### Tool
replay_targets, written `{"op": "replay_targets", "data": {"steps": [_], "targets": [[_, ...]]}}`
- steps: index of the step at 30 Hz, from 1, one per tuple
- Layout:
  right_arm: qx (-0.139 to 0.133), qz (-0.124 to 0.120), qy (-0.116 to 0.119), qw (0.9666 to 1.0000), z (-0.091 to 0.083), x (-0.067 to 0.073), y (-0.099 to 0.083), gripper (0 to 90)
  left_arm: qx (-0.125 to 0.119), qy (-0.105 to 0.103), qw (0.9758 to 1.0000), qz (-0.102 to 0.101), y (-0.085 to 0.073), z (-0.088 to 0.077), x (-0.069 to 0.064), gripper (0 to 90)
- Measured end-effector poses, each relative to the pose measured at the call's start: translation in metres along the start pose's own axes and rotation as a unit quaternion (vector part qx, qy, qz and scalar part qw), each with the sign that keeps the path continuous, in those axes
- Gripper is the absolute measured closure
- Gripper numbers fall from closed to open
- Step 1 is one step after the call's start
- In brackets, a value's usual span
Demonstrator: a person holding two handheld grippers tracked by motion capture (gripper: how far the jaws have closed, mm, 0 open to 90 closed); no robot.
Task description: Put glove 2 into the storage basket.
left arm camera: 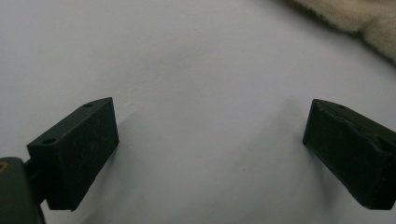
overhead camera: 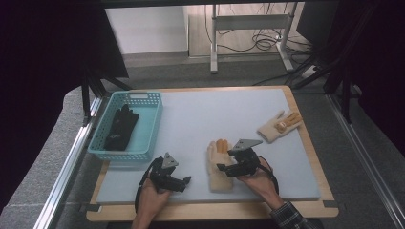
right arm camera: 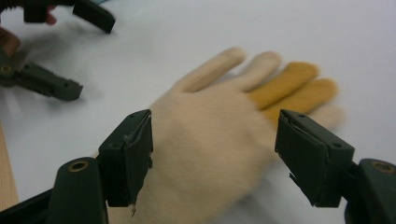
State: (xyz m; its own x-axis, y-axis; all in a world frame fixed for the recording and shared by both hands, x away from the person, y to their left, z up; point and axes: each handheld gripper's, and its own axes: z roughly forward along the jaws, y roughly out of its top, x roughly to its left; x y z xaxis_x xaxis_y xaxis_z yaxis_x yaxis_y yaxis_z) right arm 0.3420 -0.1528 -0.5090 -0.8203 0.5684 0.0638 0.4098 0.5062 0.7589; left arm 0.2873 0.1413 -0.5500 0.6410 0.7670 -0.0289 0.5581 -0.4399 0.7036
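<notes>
A cream knitted glove [overhead camera: 218, 167] with two orange fingers lies flat on the pale mat, near the front centre. My right gripper [overhead camera: 221, 168] hangs over its palm, and in the right gripper view the black jaws of the right gripper [right arm camera: 215, 126] stand wide apart on either side of the glove [right arm camera: 210, 144], open and not pinching it. To the left, my left gripper [overhead camera: 187, 180] rests low over bare mat, open with nothing between its jaws [left arm camera: 210, 116]. The glove's fuzzy edge [left arm camera: 359, 18] shows at the top right of the left gripper view. A second cream glove [overhead camera: 279, 125] lies at the right of the mat.
A light blue basket [overhead camera: 143, 155] stands at the mat's left side with a black glove [overhead camera: 122, 126] in it. The grey mat [overhead camera: 215, 114] sits on a wooden board [overhead camera: 215, 211]. A metal rail [overhead camera: 67, 171] runs along the left.
</notes>
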Motion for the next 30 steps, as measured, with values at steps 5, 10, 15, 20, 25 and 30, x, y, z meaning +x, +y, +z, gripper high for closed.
{"op": "replay_targets", "data": {"steps": [5, 10, 15, 20, 25, 30], "targets": [[-0.002, 0.023, -0.025, 0.9994, -0.014, -0.024, 0.000, 37.3, 0.000, 0.000, 1.0000, 0.000, 0.000, 0.000, 0.000, 3.6], [0.002, 0.037, -0.047, 0.9982, -0.019, -0.042, -0.004, 41.1, 0.000, 0.000, 1.0000, 0.000, 0.000, 0.000, 0.000, 3.6], [-0.009, 0.062, -0.089, 0.9941, -0.033, -0.078, -0.011, 41.1, 0.000, 0.000, 1.0000, -0.001, 0.000, 0.000, 0.000, 3.7], [-0.013, 0.075, -0.114, 0.9906, -0.044, -0.100, -0.015, 41.1, 0.000, 0.000, 1.0000, -0.001, 0.000, 0.000, 0.000, 3.6], [-0.011, 0.095, -0.161, 0.9824, -0.061, -0.130, -0.018, 43.1, -0.001, 0.000, 1.0000, -0.002, 0.000, 0.000, 0.000, 3.6], [-0.016, 0.117, -0.204, 0.9718, -0.076, -0.159, -0.018, 49.7, 0.000, 0.000, 1.0000, -0.001, 0.000, 0.000, 0.000, 3.6]]}}
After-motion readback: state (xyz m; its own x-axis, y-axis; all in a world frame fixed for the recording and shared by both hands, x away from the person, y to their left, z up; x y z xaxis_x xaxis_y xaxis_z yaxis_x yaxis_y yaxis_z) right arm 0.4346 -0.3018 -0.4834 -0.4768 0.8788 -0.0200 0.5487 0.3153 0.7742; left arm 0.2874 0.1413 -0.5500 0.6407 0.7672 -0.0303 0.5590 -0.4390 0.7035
